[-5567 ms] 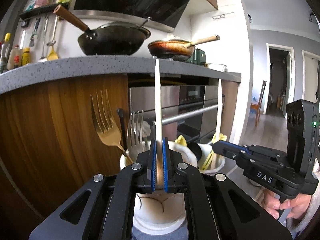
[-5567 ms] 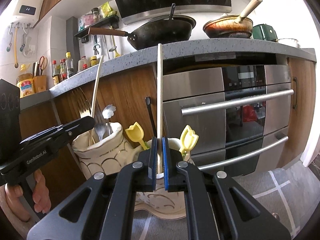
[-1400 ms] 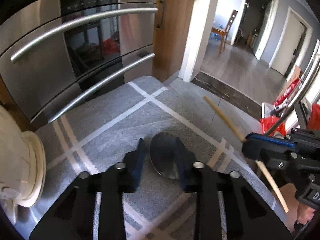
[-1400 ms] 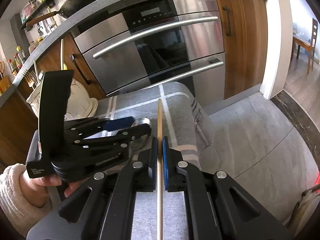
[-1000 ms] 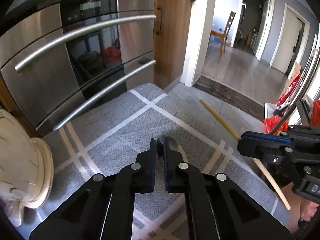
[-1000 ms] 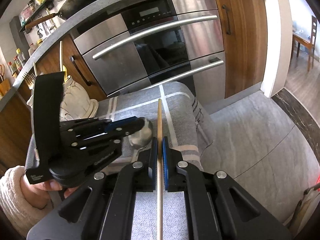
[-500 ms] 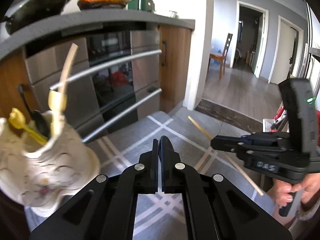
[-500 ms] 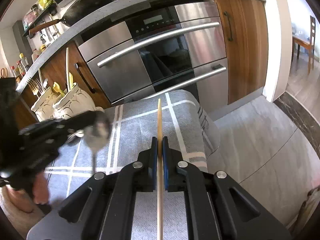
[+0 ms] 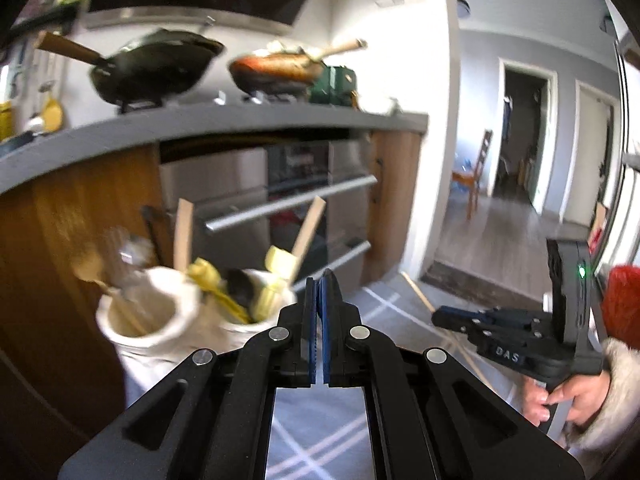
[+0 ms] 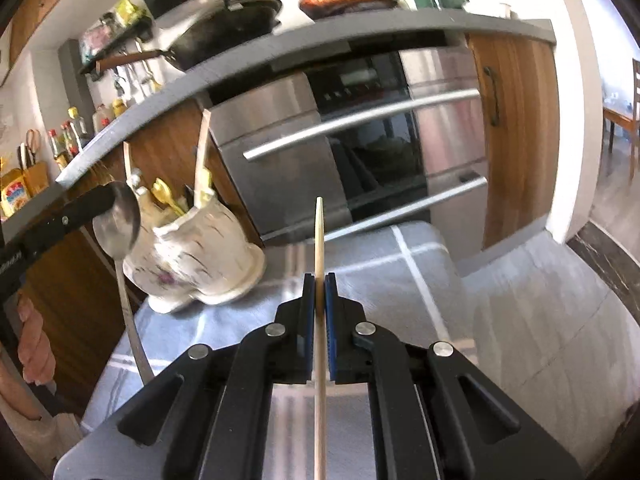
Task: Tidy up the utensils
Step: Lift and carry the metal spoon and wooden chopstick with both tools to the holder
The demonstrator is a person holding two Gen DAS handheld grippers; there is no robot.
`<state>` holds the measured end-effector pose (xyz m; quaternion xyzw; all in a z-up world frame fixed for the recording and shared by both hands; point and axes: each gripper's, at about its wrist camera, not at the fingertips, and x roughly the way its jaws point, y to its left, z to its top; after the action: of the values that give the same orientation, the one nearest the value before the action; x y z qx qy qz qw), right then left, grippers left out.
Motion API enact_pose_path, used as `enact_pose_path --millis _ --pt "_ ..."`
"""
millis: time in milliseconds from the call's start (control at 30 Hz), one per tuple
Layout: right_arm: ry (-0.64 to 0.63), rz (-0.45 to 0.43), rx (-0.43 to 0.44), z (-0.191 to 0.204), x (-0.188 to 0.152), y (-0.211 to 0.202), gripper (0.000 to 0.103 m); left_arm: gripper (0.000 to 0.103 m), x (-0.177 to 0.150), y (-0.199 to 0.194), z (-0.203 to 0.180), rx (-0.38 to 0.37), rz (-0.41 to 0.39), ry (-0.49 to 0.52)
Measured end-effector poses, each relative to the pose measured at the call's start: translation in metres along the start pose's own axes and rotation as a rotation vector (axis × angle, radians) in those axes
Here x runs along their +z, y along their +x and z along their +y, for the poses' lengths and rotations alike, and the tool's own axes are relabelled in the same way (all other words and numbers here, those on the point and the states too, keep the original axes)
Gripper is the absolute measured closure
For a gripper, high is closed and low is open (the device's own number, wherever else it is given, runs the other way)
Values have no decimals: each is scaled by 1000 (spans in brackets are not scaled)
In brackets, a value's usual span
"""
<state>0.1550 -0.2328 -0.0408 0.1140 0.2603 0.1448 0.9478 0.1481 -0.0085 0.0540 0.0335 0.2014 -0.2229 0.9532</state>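
Observation:
My left gripper (image 9: 319, 280) is shut on a metal spoon; the right wrist view shows its bowl (image 10: 117, 218) at the left gripper's tip (image 10: 102, 200), handle hanging down, just left of the holders. My right gripper (image 10: 319, 278) is shut on a wooden chopstick (image 10: 319, 236) that points up and forward, above the grey cloth. Two white ceramic utensil holders (image 9: 160, 320) stand left of centre in the left wrist view with forks, yellow-handled tools and chopsticks; one holder (image 10: 200, 252) shows in the right wrist view. The right gripper (image 9: 440, 316) shows at the right of the left wrist view.
A grey cloth with white stripes (image 10: 404, 280) covers the low surface. A steel oven with bar handles (image 10: 360, 120) and wood cabinets (image 10: 516, 128) stand behind. Pans (image 9: 160, 68) sit on the countertop above. A doorway and chair (image 9: 476, 176) are to the right.
My left gripper closed on the spoon on the cloth, lifted it and swung it up toward the holders. My right gripper keeps the chopstick and has tilted up toward the holders.

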Motion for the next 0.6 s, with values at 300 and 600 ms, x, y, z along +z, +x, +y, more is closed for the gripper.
enact_pose_path --millis 300,600 --pt "-88 -135 54 55 47 7 98 100 30 -49 45 69 -130 -15" --pt "-130 -290 136 109 99 29 98 101 73 -73 87 179 -257 -20"
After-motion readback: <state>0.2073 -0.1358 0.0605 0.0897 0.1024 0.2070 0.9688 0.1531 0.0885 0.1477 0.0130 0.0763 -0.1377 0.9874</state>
